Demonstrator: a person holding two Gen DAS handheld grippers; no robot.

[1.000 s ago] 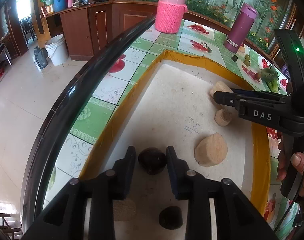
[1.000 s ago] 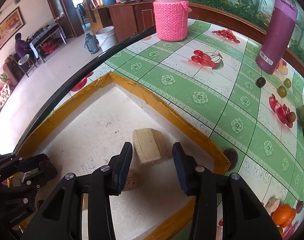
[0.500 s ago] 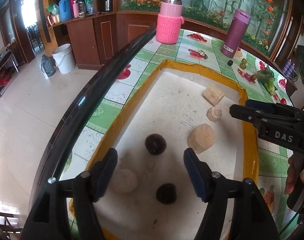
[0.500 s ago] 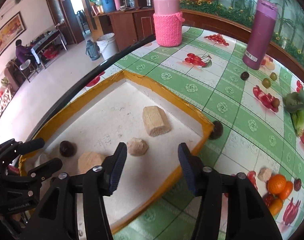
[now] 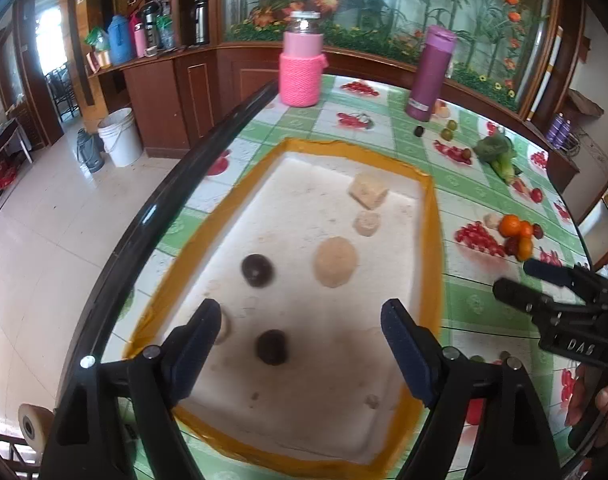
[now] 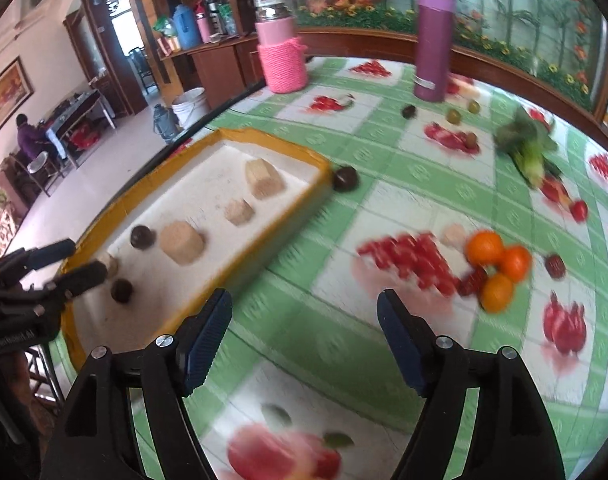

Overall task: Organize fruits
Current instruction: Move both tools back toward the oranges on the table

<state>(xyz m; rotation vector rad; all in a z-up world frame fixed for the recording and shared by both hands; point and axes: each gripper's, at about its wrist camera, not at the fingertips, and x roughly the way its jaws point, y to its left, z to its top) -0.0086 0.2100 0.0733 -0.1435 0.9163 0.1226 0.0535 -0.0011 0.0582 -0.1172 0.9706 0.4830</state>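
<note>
Both my tools are empty. My left tool stands wide over the near end of the tray, its jaws just opened further, nothing between the pads. My right tool has also just been opening and hangs over bare tabletop beside the tray, pointed toward the oranges.

I judge the job partly done. Inside the tray lie a tan block, a small tan piece, a big tan lump, two dark fruits, and a pale piece half behind my left finger.

Still out on the tabletop are the oranges with some small red fruits touching them, a pale lump near them, a dark fruit just outside the tray's far corner, small green and dark fruits near the purple flask, and a leafy green bunch. So a fair share remains.

The tablecloth prints fruit pictures, and the right view is smeared, so I cannot always tell real fruit from print, as with the red patches near the oranges. What the tan pieces are I cannot say. The tray's near edge is cut off behind my left tool.
</note>
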